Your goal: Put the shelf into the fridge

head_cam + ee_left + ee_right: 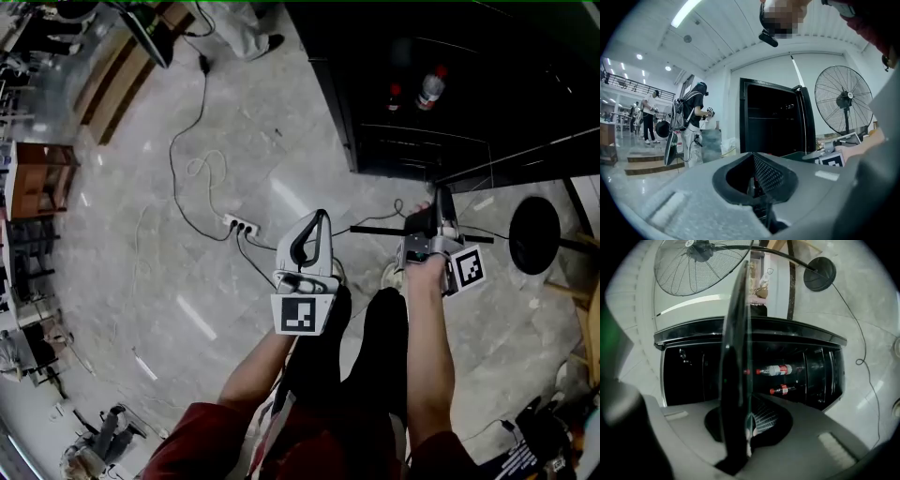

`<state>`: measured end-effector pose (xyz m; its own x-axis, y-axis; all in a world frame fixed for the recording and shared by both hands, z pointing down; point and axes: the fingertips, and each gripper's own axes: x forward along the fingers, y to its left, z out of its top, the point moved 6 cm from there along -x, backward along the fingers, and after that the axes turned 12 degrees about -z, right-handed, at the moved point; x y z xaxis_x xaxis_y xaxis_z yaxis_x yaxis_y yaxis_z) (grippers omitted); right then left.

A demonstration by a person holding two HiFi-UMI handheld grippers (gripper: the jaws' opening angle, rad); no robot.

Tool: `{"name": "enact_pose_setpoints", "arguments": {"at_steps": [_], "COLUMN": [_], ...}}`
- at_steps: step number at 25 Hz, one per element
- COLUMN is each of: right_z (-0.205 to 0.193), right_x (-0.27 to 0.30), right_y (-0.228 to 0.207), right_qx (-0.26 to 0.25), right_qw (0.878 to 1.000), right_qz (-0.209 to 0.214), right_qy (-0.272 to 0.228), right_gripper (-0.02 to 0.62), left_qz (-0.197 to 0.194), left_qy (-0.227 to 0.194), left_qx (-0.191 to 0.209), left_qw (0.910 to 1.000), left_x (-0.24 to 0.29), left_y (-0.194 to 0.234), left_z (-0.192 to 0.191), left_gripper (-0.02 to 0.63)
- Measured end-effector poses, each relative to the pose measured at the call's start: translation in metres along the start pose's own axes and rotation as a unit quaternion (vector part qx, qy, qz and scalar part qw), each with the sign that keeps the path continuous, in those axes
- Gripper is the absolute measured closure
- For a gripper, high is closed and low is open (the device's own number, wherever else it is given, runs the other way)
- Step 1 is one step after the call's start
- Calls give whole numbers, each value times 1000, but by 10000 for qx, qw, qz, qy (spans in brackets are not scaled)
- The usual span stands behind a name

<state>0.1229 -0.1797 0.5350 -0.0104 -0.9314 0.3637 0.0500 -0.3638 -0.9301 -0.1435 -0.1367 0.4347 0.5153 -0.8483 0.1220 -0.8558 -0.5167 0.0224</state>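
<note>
bare forearms (427,347) reach fwd from red sleeves, one grey hand-held gripper in each hand. right gripper (439,208) has its jaws pinched narrow on the near edge of the thin glass shelf w/ dark frame (380,231). in the right gripper view the gripper (744,427) is rolled on its side, so the shelf (736,357) runs edge-on straight out from between the pads. prob. that's so the jaws clamp the top & bottom faces and the pane rides flat, far edge leading, ready to slide in.

shelf is in the air in front of the open black fridge (375,141), not inside yet. two red-capped plastic bottles (778,370) stand inside the fridge (693,376), so it looks like the shelf needs a free level away from them.

left gripper (322,217) sits beside the right one, apart from the shelf. its jaws (757,180) look closed together w/ nothing between them, and it points at the fridge (773,126). it seems kept free to steady the pane's other side. a one-sided grip on a wide pane could let it tilt.

white power strip (241,226) & cables lie on the pale marble floor (187,300) near the feet.
</note>
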Motion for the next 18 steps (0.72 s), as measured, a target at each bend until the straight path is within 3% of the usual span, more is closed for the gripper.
{"name": "enact_pose_setpoints", "arguments": {"at_steps": [8,18], "right_z": [-4,-7], "right_x": [-69,-131], "right_y": [32,112], "right_qx": [-262,-643], "right_qw": [9990,9939], "right_qz": [-24,229], "right_qy": [351,865], "right_gripper": [586,586], "left_qz": [60,308], "left_qy": [63,144], "left_qx": [-101,-133], "left_qw": [9999,9993], "left_x": [-26,-61], "left_y": [-4,-8], "left_z": [37,102], "left_gripper": [601,601]}}
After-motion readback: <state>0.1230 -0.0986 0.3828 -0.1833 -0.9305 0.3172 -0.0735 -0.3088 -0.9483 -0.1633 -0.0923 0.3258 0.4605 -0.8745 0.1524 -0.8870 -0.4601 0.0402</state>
